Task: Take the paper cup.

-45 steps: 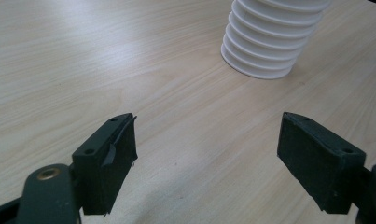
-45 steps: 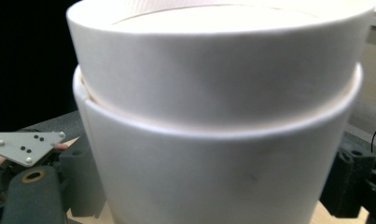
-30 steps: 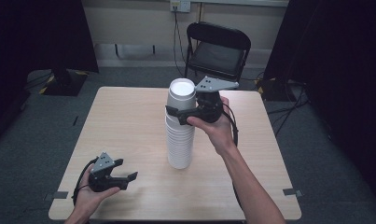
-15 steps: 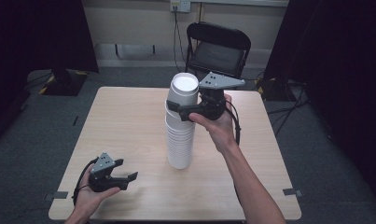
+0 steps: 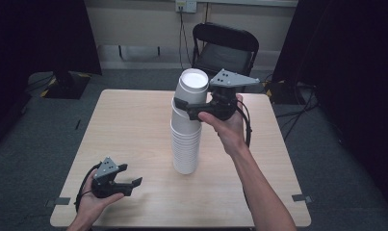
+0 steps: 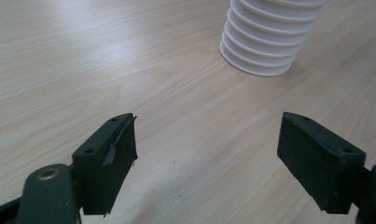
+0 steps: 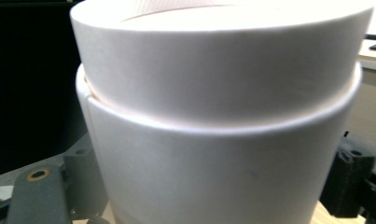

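A: Right gripper first. Jaws set on either side of the top cup, up at the head of the cup stack. In the right gripper view the cup wall runs from one dark jaw to the other, with no gap showing on either side. I read it as clamped on that cup.

B: Agreed. The top cup tilts a little away from the stack's line, its mouth turned downward, flat base facing up. A second cup rim sits just under it, still nested.

A: Right hand wraps the gripper body on the stack's right side, forearm running down to the near table edge.

B: Left gripper?

A: Low and near the front left corner of the table, well apart from the stack. Jaws stand wide. In the left gripper view nothing lies between the pads, just bare wood grain.

B: Stack's foot shows there too, ahead of the jaws and to the right, ribbed rims one over another, standing on the tabletop.

A: Stack sits roughly mid-table, upright. Beyond it, past the far edge, a black folding chair against the wall.
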`<state>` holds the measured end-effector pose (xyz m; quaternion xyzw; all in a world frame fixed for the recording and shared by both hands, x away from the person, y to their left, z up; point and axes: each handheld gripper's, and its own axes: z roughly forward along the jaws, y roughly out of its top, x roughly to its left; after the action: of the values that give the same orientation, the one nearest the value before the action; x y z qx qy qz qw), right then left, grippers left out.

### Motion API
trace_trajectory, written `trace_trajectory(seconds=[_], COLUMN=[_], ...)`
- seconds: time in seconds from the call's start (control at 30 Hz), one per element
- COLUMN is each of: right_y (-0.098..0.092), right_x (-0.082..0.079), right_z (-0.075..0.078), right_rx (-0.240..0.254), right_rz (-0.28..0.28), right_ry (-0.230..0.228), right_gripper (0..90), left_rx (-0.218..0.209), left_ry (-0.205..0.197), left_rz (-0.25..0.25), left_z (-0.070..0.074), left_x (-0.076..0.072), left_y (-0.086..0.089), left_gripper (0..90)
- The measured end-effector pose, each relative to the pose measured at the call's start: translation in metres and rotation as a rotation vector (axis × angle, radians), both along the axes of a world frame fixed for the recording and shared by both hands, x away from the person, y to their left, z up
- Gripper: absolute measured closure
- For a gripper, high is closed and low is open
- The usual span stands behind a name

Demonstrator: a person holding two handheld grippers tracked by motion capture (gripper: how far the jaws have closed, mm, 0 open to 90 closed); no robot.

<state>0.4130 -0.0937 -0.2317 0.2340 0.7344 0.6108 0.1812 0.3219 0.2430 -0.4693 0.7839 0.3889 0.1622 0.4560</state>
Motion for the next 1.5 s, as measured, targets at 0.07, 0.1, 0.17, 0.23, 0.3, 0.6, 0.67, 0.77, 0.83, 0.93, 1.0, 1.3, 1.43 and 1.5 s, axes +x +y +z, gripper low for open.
trace_trajectory(seconds=[0.07, 0.1, 0.17, 0.23, 0.3, 0.6, 0.67, 0.77, 0.83, 0.93, 1.0, 1.3, 1.43, 1.5], right_y=[-0.002, -0.003, -0.003, -0.004, -0.004, -0.009, -0.012, -0.017, -0.021, -0.028, -0.033, -0.067, -0.078, -0.082], right_x=[0.000, -0.001, -0.001, -0.002, -0.002, -0.004, -0.005, -0.006, -0.008, -0.010, -0.010, -0.012, -0.015, -0.016], right_z=[0.001, 0.001, 0.002, 0.005, 0.007, 0.018, 0.020, 0.022, 0.023, 0.025, 0.025, 0.018, 0.009, 0.004], right_rx=[0.006, 0.007, 0.011, 0.025, 0.025, 0.055, 0.067, 0.070, 0.076, 0.075, 0.059, 0.069, 0.076, 0.079], right_rz=[0.002, 0.007, 0.010, 0.010, 0.011, 0.008, 0.002, -0.008, -0.015, -0.030, -0.046, -0.108, -0.132, -0.136], right_ry=[0.003, 0.004, 0.003, -0.001, -0.003, -0.018, -0.023, -0.034, -0.033, -0.036, -0.030, -0.016, 0.003, 0.013], right_gripper=[15.5, 15.5, 15.5, 15.5, 15.6, 15.7, 15.8, 15.9, 15.9, 16.0, 16.0, 16.2, 16.3, 16.3], left_rx=[-0.001, 0.000, -0.001, 0.000, -0.001, -0.001, 0.000, 0.005, 0.003, -0.002, 0.001, -0.002, -0.002, 0.003], left_ry=[0.002, 0.002, 0.004, 0.004, 0.004, 0.004, 0.002, -0.009, -0.013, -0.028, -0.025, -0.029, -0.036, -0.051], left_rz=[0.000, 0.001, 0.001, 0.001, 0.001, -0.001, -0.001, -0.004, -0.007, -0.005, -0.011, -0.008, -0.022, -0.029], left_z=[0.000, 0.000, 0.000, 0.000, 0.000, 0.000, 0.000, 0.000, 0.000, 0.002, 0.001, 0.001, 0.001, 0.001], left_x=[0.000, 0.000, 0.000, 0.000, 0.000, 0.000, 0.000, 0.000, -0.001, -0.002, -0.002, -0.002, -0.003, -0.003], left_y=[0.000, 0.000, 0.000, 0.000, -0.001, -0.001, -0.001, -0.001, -0.002, -0.003, -0.004, -0.007, -0.008, -0.009], left_gripper=[19.4, 19.4, 19.5, 19.4, 19.4, 19.5, 19.4, 19.7, 20.0, 20.8, 20.8, 18.3, 18.3, 18.3])
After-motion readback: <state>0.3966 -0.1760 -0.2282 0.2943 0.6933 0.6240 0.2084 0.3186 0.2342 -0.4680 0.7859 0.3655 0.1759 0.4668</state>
